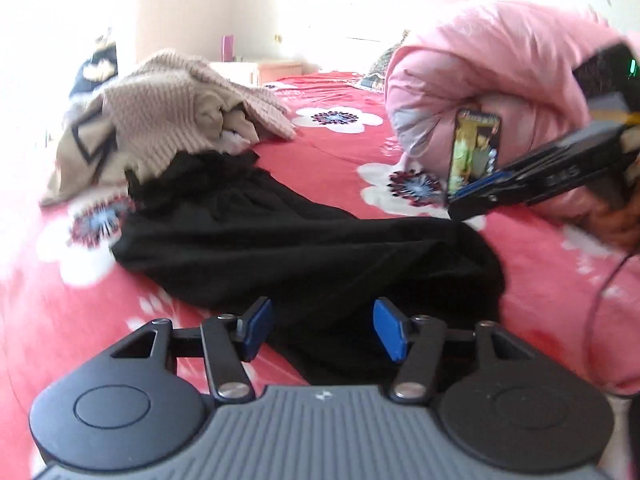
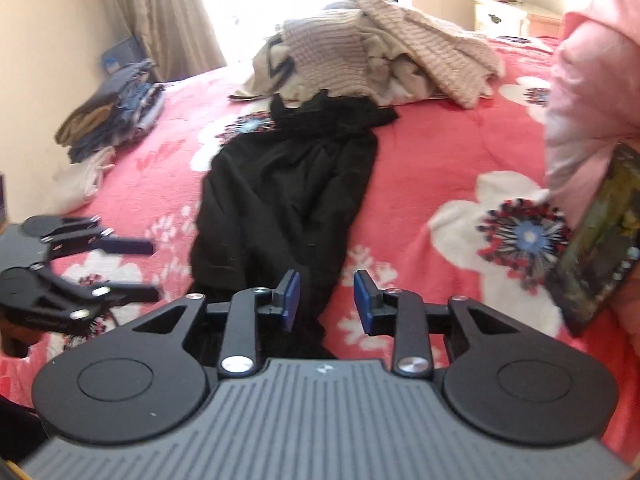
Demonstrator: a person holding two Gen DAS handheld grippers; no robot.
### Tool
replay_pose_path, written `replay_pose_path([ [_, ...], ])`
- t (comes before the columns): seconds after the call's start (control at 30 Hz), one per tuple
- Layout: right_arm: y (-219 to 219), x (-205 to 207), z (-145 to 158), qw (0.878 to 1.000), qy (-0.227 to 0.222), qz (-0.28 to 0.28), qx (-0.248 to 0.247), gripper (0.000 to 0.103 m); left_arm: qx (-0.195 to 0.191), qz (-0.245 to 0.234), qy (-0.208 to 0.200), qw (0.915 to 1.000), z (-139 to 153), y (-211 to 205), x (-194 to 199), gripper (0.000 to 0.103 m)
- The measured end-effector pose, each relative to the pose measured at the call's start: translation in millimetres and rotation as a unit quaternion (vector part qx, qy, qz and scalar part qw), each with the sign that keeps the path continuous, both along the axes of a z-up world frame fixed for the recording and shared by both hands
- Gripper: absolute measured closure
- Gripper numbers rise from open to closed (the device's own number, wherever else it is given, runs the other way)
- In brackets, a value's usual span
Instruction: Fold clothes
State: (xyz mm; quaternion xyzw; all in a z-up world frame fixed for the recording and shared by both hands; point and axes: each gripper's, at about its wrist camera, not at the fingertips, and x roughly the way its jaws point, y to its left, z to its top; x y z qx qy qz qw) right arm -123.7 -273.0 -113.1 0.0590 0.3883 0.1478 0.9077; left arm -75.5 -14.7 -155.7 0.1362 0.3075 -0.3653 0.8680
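A black garment (image 1: 300, 240) (image 2: 288, 184) lies stretched out on the red floral bedspread (image 1: 332, 152) (image 2: 432, 152). My left gripper (image 1: 323, 330) hovers over its near end, blue pads apart and not pressing on the cloth. My right gripper (image 2: 327, 300) is open too, just above the garment's narrow near end, which runs under its left pad. Each gripper shows in the other's view: the right gripper (image 1: 454, 202) side-on at the right, the left gripper (image 2: 140, 270) at the left with its fingers spread.
A heap of beige knitwear (image 1: 180, 120) (image 2: 380, 52) sits beyond the black garment. Folded jeans (image 2: 116, 116) are stacked at the bed's left edge. A pink sleeve (image 1: 500, 72) (image 2: 592, 100) and a phone-like screen (image 1: 474, 148) (image 2: 600, 252) fill the right. A nightstand (image 2: 504, 16) stands behind.
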Motion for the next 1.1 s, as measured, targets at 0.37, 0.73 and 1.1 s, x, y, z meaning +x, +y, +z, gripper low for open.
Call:
replay_pose_path([
  [0.37,27.6,-3.5,10.2,0.996,-0.013,0.081,0.032,0.052,0.022,0.006,-0.014,0.9996,-14.6,-26.1,21.9,0.077],
  [0.73,47.5,7.2,-9.1,0.998,-0.008,0.055,-0.027,0.095,-0.04,0.063,0.011,0.9971,6.7,-18.9,51.4,0.097],
  [1.1,24.9,16.4,0.7,0.998,-0.044,-0.026,-0.038,0.1,-0.022,0.024,-0.007,0.9995,6.5,-32.1,42.3,0.052],
])
